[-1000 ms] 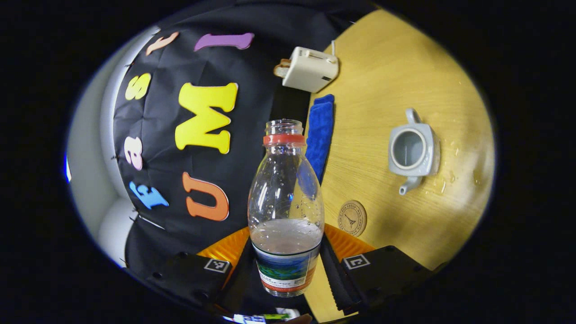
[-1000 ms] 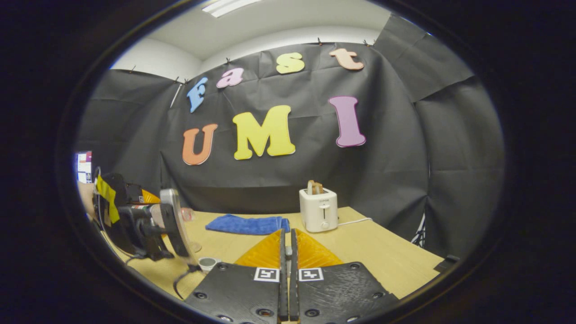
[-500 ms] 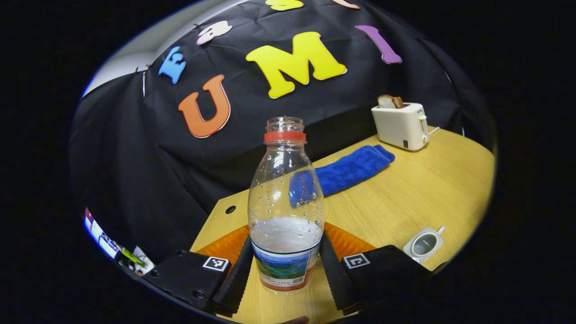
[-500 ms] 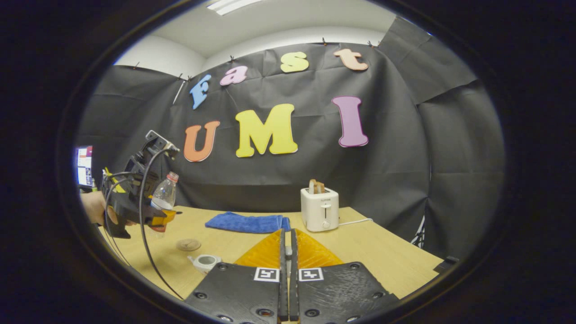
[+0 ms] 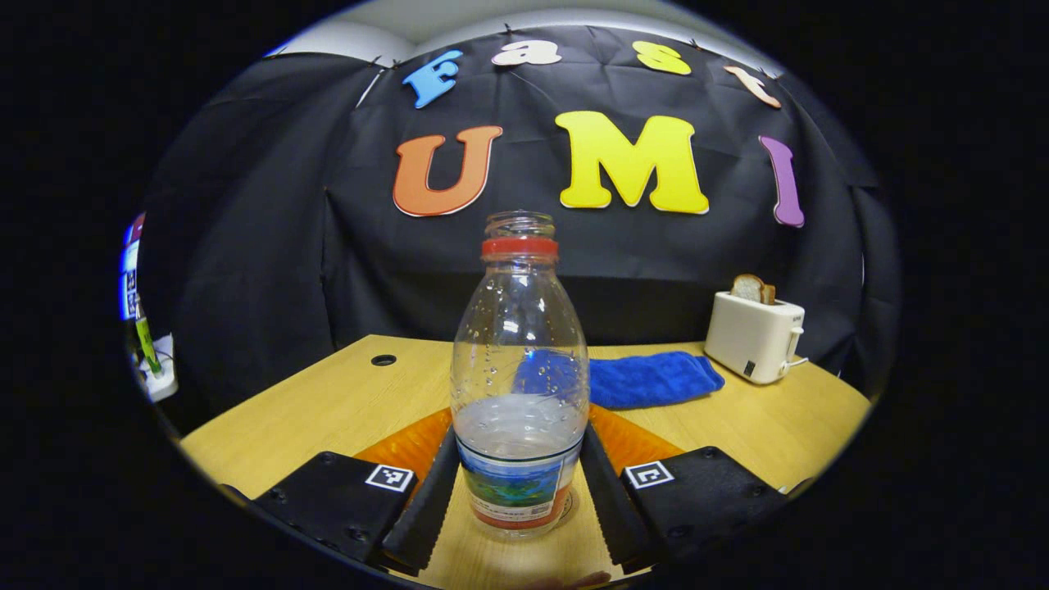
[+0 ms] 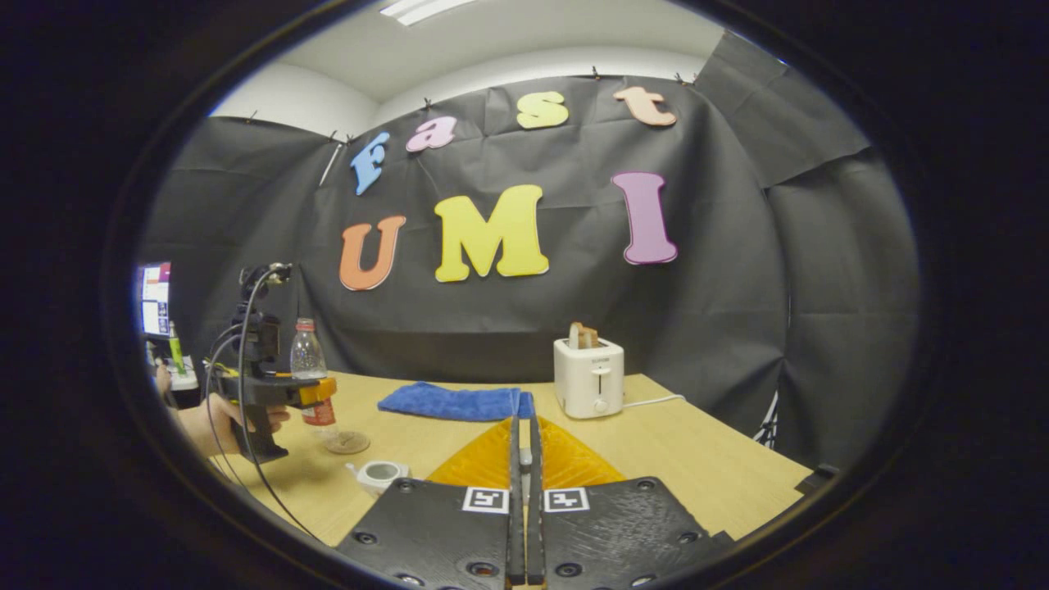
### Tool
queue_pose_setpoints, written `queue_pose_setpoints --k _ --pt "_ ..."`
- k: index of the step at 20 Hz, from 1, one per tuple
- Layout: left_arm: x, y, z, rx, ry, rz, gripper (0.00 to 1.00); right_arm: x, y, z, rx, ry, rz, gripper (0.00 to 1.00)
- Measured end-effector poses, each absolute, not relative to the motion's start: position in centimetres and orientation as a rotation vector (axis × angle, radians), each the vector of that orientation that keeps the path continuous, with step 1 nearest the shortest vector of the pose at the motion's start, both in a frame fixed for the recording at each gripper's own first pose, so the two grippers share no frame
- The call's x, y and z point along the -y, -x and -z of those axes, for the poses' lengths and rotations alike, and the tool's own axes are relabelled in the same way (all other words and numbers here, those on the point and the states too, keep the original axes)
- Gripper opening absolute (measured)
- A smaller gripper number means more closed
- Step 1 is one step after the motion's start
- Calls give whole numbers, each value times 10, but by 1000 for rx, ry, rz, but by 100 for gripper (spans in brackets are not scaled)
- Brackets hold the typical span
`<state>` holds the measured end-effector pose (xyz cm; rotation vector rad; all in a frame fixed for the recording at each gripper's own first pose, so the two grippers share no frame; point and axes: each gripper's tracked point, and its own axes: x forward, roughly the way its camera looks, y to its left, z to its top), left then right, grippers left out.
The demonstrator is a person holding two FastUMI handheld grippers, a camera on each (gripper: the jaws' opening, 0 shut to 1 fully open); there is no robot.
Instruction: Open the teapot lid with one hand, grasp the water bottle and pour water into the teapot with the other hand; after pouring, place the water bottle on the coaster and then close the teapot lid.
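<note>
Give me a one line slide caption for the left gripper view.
Left gripper holds an upright, uncapped water bottle over the table.

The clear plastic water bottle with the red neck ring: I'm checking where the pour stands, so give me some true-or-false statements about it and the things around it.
1. The clear plastic water bottle with the red neck ring stands upright between the left gripper fingers. True.
2. The bottle is capped. False: its mouth is open.
3. The small white teapot has its lid on. False: its top is open.
4. The blue folded cloth lies on the wooden table beside the white toaster. True.
5. The right gripper is wide open. False: its fingers are together.
</note>
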<state>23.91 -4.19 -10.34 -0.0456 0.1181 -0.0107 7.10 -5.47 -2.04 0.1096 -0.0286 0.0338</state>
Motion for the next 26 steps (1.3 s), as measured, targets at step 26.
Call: queue_pose_setpoints --k 26 --pt "55 -243 150 -111 -42 108 100 25 -90 61 -55 -17 -41 2"
